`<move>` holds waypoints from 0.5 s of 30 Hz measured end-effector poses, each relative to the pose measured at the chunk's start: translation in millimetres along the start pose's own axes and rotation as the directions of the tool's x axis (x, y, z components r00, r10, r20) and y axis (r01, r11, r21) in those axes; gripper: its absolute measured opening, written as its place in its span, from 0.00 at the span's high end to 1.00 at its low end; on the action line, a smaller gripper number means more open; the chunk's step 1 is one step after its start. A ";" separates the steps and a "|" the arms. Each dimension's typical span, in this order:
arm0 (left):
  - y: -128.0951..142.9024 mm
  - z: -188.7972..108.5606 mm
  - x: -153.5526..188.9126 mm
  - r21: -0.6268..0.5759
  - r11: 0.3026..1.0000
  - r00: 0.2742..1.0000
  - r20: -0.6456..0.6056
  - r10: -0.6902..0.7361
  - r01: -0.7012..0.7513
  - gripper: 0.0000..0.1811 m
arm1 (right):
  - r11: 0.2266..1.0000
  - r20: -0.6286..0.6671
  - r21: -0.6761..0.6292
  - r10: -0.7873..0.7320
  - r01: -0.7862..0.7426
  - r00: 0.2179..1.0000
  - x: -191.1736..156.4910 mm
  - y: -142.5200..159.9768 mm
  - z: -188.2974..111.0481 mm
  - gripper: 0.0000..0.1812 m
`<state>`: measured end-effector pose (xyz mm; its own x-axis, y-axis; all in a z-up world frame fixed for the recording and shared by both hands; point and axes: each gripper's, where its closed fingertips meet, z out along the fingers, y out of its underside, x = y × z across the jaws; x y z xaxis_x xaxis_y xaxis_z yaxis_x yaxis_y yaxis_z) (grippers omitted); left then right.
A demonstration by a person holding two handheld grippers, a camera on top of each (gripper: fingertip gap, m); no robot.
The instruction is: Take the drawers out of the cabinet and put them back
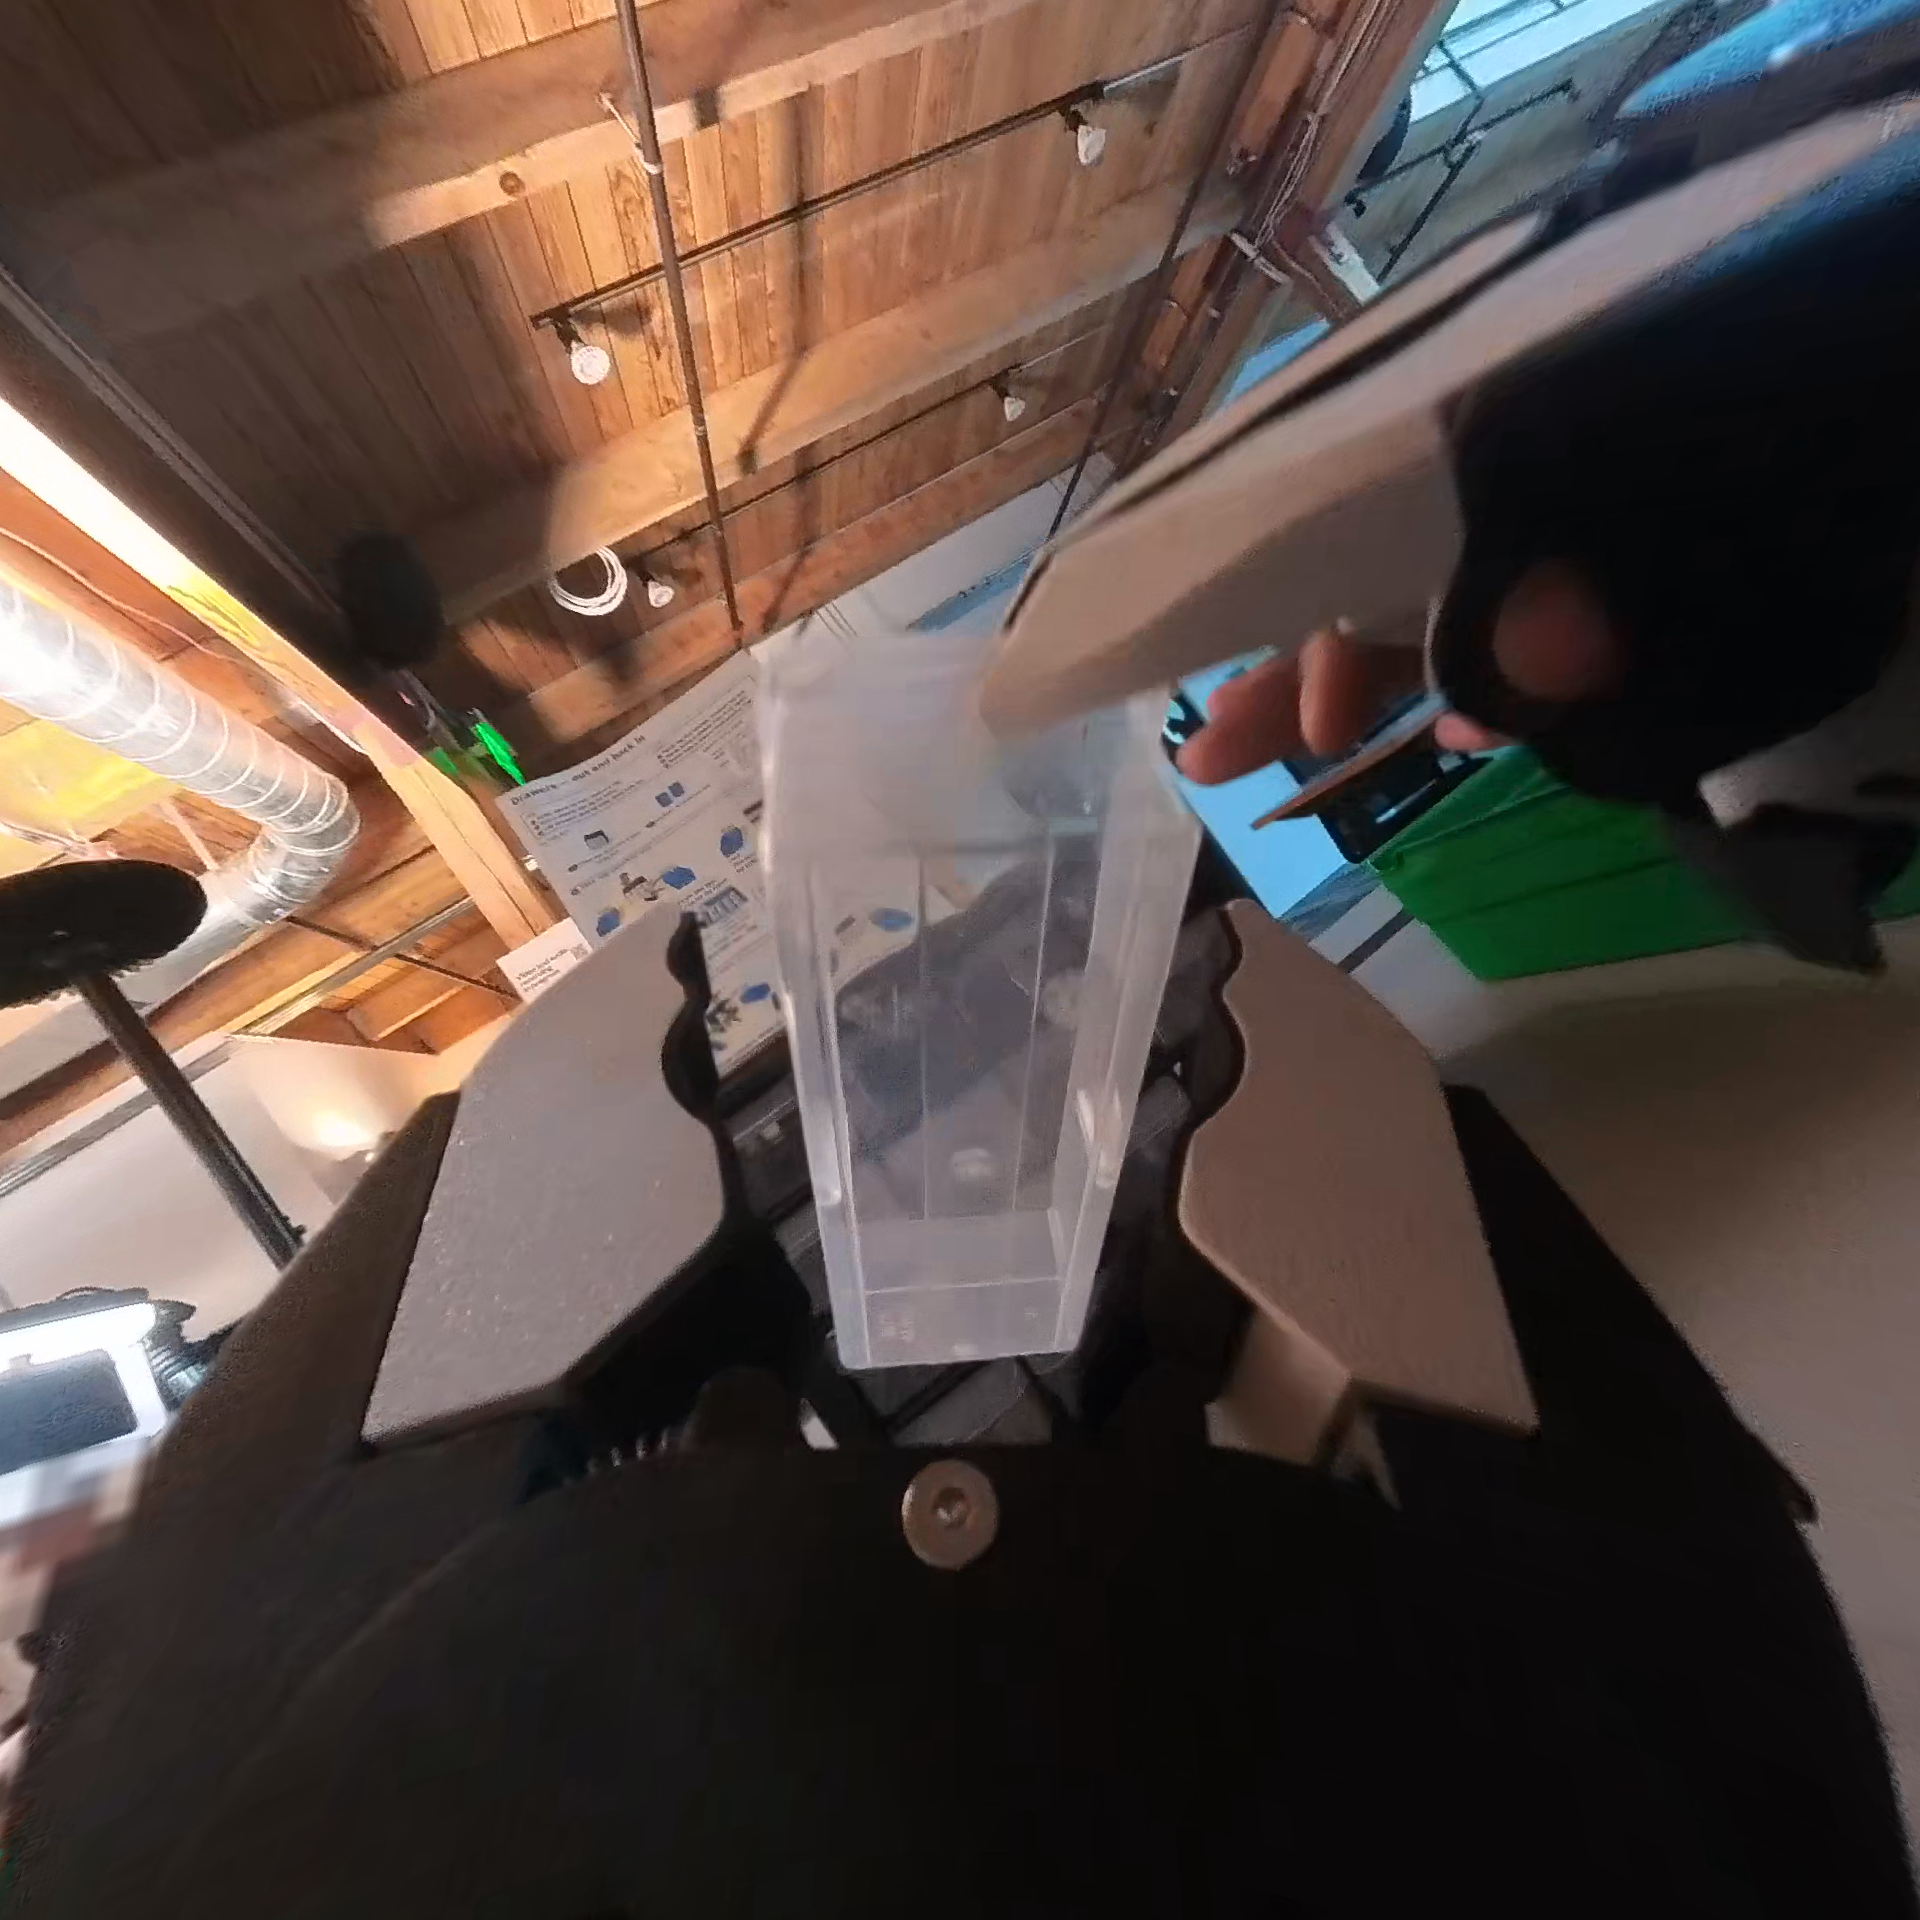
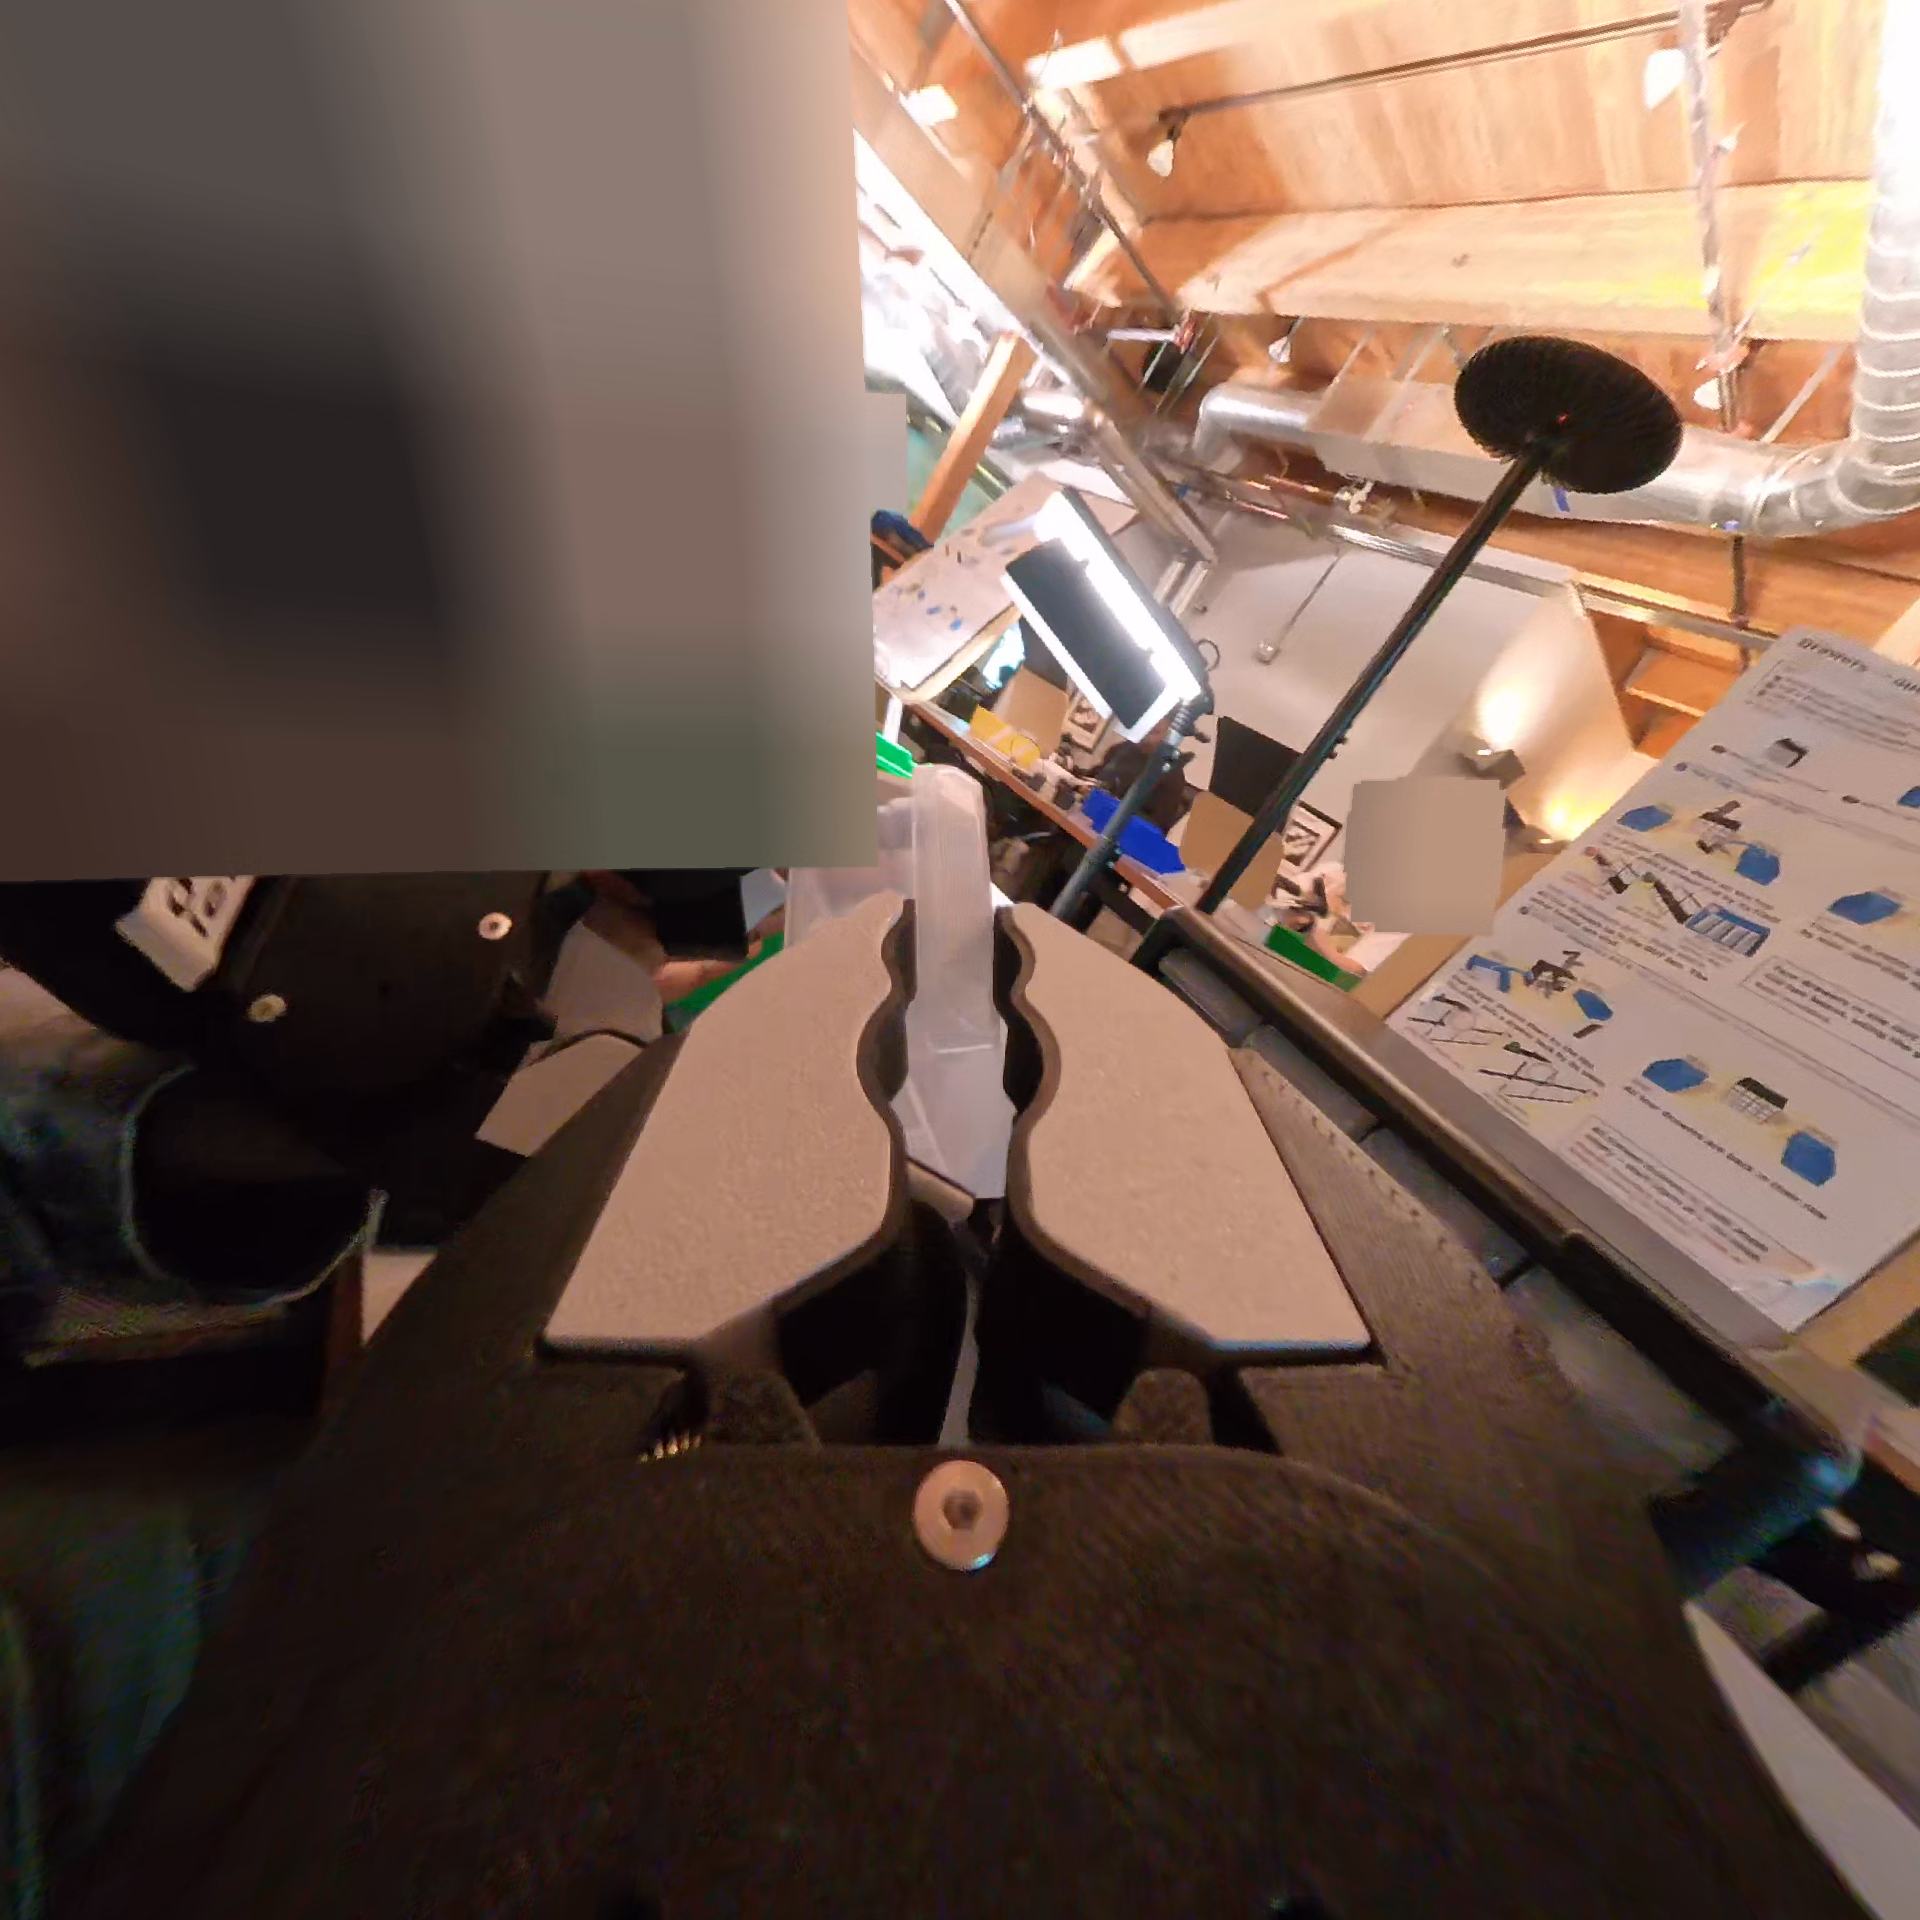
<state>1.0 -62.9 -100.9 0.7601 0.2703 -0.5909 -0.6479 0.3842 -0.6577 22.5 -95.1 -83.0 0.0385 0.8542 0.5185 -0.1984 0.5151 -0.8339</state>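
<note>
Left gripper point(image 1: 961, 1049) jaws apart around clear plastic drawer point(image 1: 966, 997), right gripper point(image 2: 948, 1023) clamped on it, both tilted towards wooden plank ceiling point(image 1: 416, 312).

printed instruction sheet point(image 2: 1704, 997), green lit sign point(image 1: 497, 750)

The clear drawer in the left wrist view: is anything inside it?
The clear drawer looks empty; through its walls only dark shapes behind it show. The right gripper covers its far end, so that part cannot be seen.
</note>
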 end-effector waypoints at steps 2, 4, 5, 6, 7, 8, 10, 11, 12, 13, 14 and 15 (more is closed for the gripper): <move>7.5 1.7 -0.1 -0.017 1.000 1.000 0.000 0.009 -0.009 0.49 | 0.997 0.030 0.044 0.061 -0.062 0.998 3.4 -5.1 -5.3 0.93; 9.2 3.1 3.3 -0.010 0.999 0.999 -0.007 0.051 -0.051 0.48 | 0.991 0.063 0.057 0.117 -0.121 0.991 6.2 -6.1 -9.3 0.96; 8.1 3.1 7.4 -0.001 0.996 0.996 -0.016 0.084 -0.084 0.53 | 0.990 0.070 0.063 0.120 -0.124 0.990 6.6 -5.8 -10.4 0.96; 7.8 3.1 11.3 0.004 0.992 0.992 -0.018 0.124 -0.124 0.59 | 0.990 0.074 0.064 0.117 -0.122 0.990 6.4 -4.9 -10.7 0.96; 8.8 3.2 9.6 -0.001 0.991 0.991 0.010 0.137 -0.137 0.59 | 0.989 0.084 0.064 0.124 -0.130 0.989 5.2 -4.6 -10.9 0.95; 8.7 2.8 9.4 0.009 0.989 0.989 0.013 0.147 -0.147 0.60 | 0.988 0.097 0.060 0.134 -0.140 0.986 4.0 -4.3 -11.6 0.95; 9.9 2.7 7.0 0.005 0.978 0.977 0.024 0.210 -0.210 0.60 | 0.988 0.118 0.038 0.142 -0.147 0.983 2.7 -2.9 -14.1 0.94; 10.1 2.9 6.3 0.003 0.970 0.969 0.024 0.244 -0.245 0.60 | 0.988 0.125 0.054 0.134 -0.142 0.983 2.6 -6.1 -15.8 0.87; 10.4 3.4 5.5 -0.001 0.962 0.962 0.022 0.274 -0.274 0.60 | 0.990 0.125 0.064 0.115 -0.123 0.985 2.6 -9.4 -17.5 0.79; 10.2 3.9 4.6 -0.003 0.952 0.952 0.023 0.305 -0.305 0.60 | 0.994 0.120 0.046 0.090 -0.096 0.989 2.1 -10.5 -18.2 0.73; 9.4 4.7 4.1 -0.005 0.940 0.940 0.023 0.340 -0.340 0.59 | 0.998 0.119 0.007 0.060 -0.062 0.991 0.3 -9.3 -17.8 0.66; 7.8 5.4 4.7 -0.002 0.928 0.927 0.022 0.373 -0.373 0.59 | 0.998 0.121 -0.052 0.031 -0.025 0.992 -2.2 -5.4 -16.3 0.62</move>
<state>-0.2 -53.9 -106.3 0.4643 0.4133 -0.7833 -0.8849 0.2540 -0.3904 39.4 -98.5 -82.7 -0.0869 0.8550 0.5113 -0.1486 0.4964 -0.8553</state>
